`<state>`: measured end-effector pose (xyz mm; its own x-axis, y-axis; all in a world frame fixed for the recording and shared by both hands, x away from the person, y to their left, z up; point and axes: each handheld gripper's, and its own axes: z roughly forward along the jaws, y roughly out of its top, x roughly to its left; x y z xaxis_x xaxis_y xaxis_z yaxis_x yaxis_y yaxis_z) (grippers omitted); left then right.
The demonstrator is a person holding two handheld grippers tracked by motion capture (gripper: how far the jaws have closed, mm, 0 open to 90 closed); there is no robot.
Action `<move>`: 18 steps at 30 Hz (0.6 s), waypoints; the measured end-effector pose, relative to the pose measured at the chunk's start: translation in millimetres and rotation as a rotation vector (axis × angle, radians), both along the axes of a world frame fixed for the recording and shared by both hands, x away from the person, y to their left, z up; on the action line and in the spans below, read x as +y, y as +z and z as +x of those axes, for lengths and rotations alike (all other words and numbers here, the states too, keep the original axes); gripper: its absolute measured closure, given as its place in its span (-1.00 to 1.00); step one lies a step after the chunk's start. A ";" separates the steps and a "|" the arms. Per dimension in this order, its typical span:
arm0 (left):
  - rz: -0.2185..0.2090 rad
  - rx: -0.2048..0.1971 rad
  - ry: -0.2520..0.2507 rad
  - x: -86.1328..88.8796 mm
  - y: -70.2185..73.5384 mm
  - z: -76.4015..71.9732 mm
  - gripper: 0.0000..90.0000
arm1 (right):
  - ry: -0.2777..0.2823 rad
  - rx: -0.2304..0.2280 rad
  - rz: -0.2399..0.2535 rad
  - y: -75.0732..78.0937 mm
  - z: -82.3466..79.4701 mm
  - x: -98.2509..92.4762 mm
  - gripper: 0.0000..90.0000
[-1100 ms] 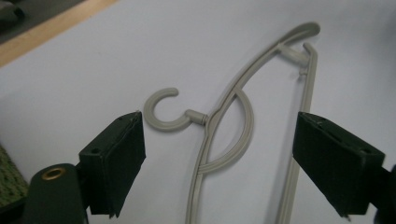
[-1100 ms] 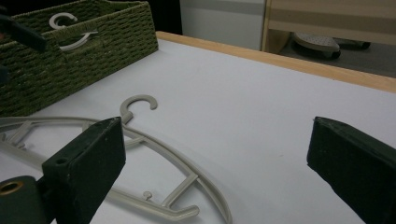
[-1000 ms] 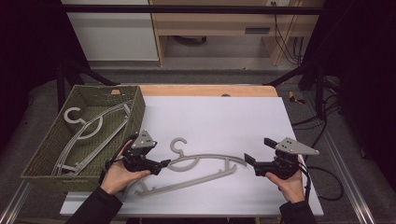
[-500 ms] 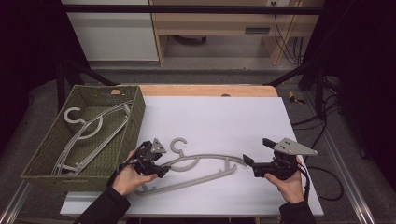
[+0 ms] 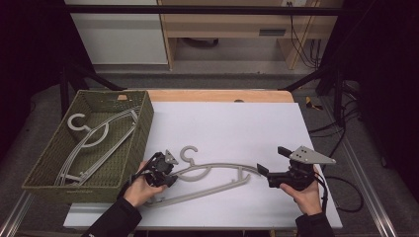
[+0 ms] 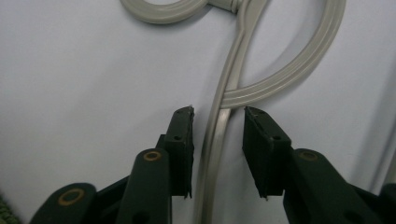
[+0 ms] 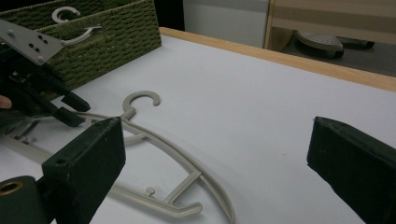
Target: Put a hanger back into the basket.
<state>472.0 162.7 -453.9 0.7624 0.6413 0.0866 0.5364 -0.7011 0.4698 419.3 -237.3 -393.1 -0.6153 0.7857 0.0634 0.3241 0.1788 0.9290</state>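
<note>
A grey plastic hanger [image 5: 217, 170] lies flat on the white table, with its hook towards the far side. My left gripper [image 5: 170, 178] points down over the hanger's left arm. In the left gripper view that arm [image 6: 219, 135] runs between the jaws of the left gripper [image 6: 217, 112]. The jaws have just been closing, and a thin gap still shows on each side of the arm. My right gripper [image 5: 269, 159] hovers wide open by the hanger's right end. In the right gripper view the hanger [image 7: 182, 154] lies ahead of the right gripper [image 7: 215, 130], which holds nothing.
A green woven basket [image 5: 141, 128] stands at the table's left and holds more grey hangers [image 5: 94, 140]. The table's wooden far edge [image 5: 222, 95] lies beyond the white top. Cables trail off the right side.
My left gripper has dropped onto the hanger's left arm and tipped downward, and its jaws have narrowed around that arm. The right gripper and the hanger have stayed put.
</note>
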 end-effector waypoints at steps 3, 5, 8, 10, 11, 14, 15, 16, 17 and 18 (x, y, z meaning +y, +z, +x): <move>-0.015 0.020 0.019 0.6 -0.1 0.9 0.51 | -0.003 0.002 0.002 -0.5 0.1 1.0 -0.89; -0.012 0.030 0.028 1.1 0.3 1.6 0.52 | -0.002 0.003 0.002 -0.5 0.2 1.1 -0.89; -0.024 0.046 0.041 0.6 0.3 1.4 0.60 | -0.004 0.008 0.001 -0.7 0.2 0.7 -0.89; -0.022 0.046 0.037 -0.2 0.3 0.5 0.66 | -0.004 0.005 0.002 -0.7 0.4 0.2 -0.89; -0.014 0.044 0.035 -0.5 0.6 0.0 0.66 | -0.005 0.006 0.003 -0.6 0.2 0.2 -0.89; -0.011 0.050 0.028 -1.4 0.9 -2.0 0.69 | -0.002 0.002 0.004 -0.3 -0.1 0.2 -0.89; -0.006 0.052 0.026 -1.3 1.2 -2.5 0.70 | -0.002 0.002 0.003 -0.2 0.0 0.3 -0.89; -0.005 0.056 0.026 -1.5 1.5 -3.3 0.71 | -0.002 0.002 0.003 -0.3 0.0 0.2 -0.89; -0.003 0.068 0.018 -1.5 2.1 -4.2 0.73 | -0.002 0.003 0.003 -0.4 0.1 0.2 -0.89; -0.010 0.079 0.019 -2.0 2.3 -6.1 0.76 | -0.004 0.005 0.002 -0.4 0.0 0.2 -0.89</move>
<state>465.9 160.6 -451.6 0.7539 0.6566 0.0199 0.5856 -0.6855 0.4326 419.3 -237.1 -393.6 -0.6122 0.7878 0.0679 0.3292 0.1759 0.9277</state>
